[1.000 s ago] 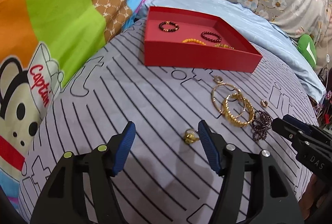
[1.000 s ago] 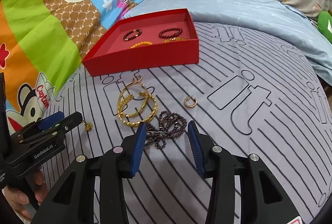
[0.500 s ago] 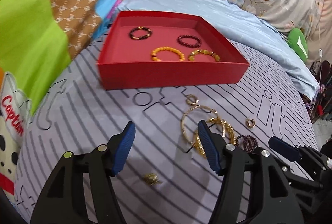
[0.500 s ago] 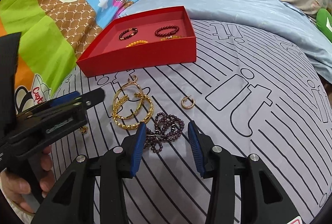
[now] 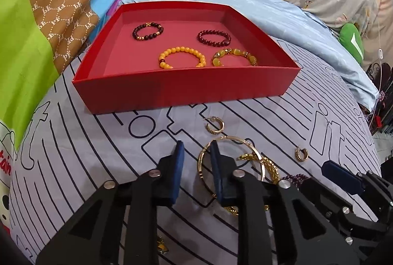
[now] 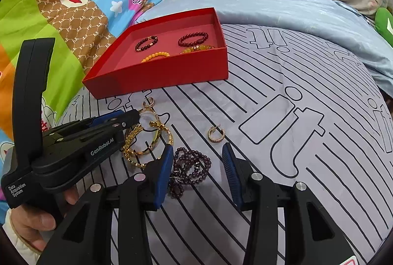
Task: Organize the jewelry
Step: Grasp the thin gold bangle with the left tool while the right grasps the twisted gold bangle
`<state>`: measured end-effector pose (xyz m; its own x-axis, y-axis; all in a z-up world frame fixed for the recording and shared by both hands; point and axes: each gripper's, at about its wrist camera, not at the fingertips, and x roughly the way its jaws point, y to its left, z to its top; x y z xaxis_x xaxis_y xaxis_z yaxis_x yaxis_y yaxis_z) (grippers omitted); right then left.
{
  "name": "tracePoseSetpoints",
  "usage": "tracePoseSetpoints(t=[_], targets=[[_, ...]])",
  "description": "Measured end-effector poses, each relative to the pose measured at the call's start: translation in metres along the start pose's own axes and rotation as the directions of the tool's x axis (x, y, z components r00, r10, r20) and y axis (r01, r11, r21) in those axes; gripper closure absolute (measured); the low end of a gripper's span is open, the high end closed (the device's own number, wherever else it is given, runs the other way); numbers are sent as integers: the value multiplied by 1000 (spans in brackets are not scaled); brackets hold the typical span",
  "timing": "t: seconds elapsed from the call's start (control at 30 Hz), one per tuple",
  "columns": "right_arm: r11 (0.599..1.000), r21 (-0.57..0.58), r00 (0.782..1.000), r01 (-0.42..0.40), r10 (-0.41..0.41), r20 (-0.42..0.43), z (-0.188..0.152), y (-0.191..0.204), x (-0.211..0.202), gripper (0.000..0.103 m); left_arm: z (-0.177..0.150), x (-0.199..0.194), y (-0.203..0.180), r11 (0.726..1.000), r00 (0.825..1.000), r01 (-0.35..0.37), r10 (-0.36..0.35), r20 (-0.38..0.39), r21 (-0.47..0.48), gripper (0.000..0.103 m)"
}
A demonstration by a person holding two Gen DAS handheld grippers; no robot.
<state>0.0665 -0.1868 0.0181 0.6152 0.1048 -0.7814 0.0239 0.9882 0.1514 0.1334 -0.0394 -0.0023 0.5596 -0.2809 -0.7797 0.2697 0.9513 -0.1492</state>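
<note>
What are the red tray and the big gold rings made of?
The red tray looks like stiff cardboard with a matte finish: thin straight walls, sharp folded corners, no shine. The big gold rings, bangles on the striped sheet, look like polished gold-coloured metal: they glint and keep a rigid round shape. Real gold or plating cannot be told.

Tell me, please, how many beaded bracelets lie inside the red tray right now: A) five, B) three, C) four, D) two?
C: the left wrist view shows four in the red tray: a dark brown bracelet, a dark red bracelet, a yellow bracelet and an amber bracelet.
</note>
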Motion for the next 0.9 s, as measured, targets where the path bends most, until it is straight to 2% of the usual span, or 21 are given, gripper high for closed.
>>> tracePoseSetpoints(t=[0.1, 0.23, 0.6, 0.9], targets=[[1000, 1, 1000, -3, 3, 0, 0, 1, 0, 62, 0, 1, -1, 1000, 1000, 2, -2, -3, 8, 97], [1000, -6, 1000, -11, 11, 2, -1, 6, -2, 62, 0, -5, 4, 999, 1000, 31, -31, -2, -24, 99], [997, -67, 999, -47, 46, -16, 2, 36, 8, 62, -15, -42, 38, 993, 999, 39, -37, 25, -109, 102], [993, -107, 998, -49, 46, -32, 12, 53, 24, 62, -24, -31, 59, 990, 1000, -7, 4, -21, -143, 102]])
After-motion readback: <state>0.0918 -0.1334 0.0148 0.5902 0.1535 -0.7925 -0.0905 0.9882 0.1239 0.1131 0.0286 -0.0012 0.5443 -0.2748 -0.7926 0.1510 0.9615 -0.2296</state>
